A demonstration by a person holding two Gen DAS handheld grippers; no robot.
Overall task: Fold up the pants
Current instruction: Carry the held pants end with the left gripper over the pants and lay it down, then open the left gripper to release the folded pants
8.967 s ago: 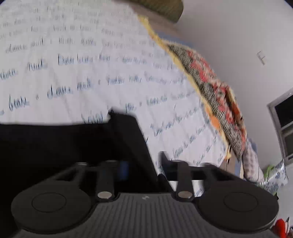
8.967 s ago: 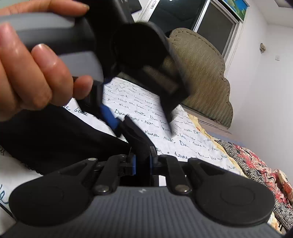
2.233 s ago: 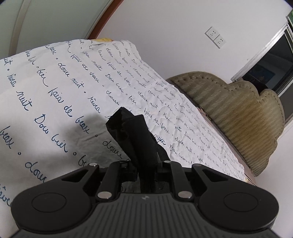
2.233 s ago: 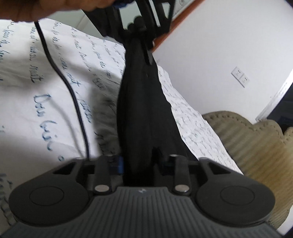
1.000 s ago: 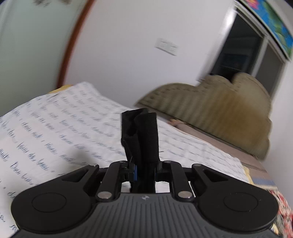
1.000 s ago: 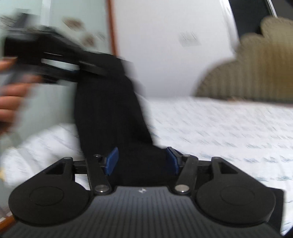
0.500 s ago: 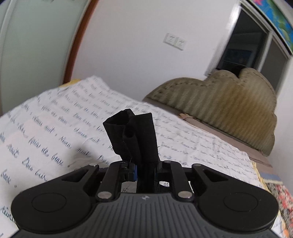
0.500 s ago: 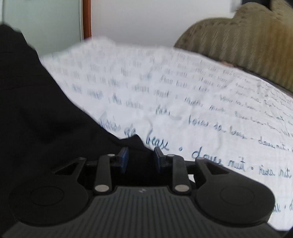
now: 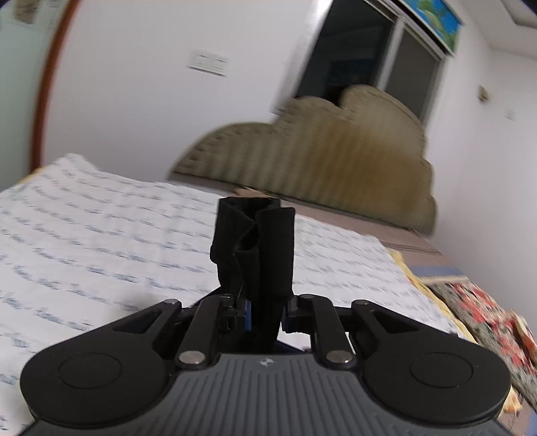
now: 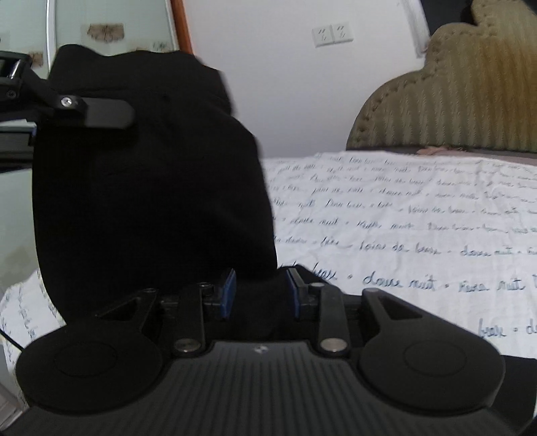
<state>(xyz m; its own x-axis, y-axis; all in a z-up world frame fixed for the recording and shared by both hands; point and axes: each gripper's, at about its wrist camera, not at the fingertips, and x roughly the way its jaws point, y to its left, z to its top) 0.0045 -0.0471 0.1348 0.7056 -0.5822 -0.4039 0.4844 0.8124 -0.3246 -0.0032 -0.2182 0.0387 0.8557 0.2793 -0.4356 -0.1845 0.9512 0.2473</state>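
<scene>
The black pants (image 10: 151, 187) hang as a wide dark sheet held up above the bed. My left gripper (image 9: 261, 308) is shut on a bunched end of the pants (image 9: 258, 248), which sticks up between its fingers. It also shows at the upper left of the right wrist view (image 10: 80, 110), clamped on the top of the fabric. My right gripper (image 10: 260, 295) has its blue pads (image 10: 228, 295) a little apart with black fabric lying between them; whether they grip it cannot be told.
A white bedspread with blue handwriting print (image 10: 402, 221) covers the bed below. A tan padded headboard (image 9: 335, 157) stands against the wall under a dark window (image 9: 362, 50). A patterned red and black blanket (image 9: 486, 315) lies at the right. A glass door (image 10: 100, 23) is at the left.
The pants have been lifted off the bed and hang up in the air. Both grippers have swung towards the headboard. The right gripper's pads stand wider apart than half a second ago.
</scene>
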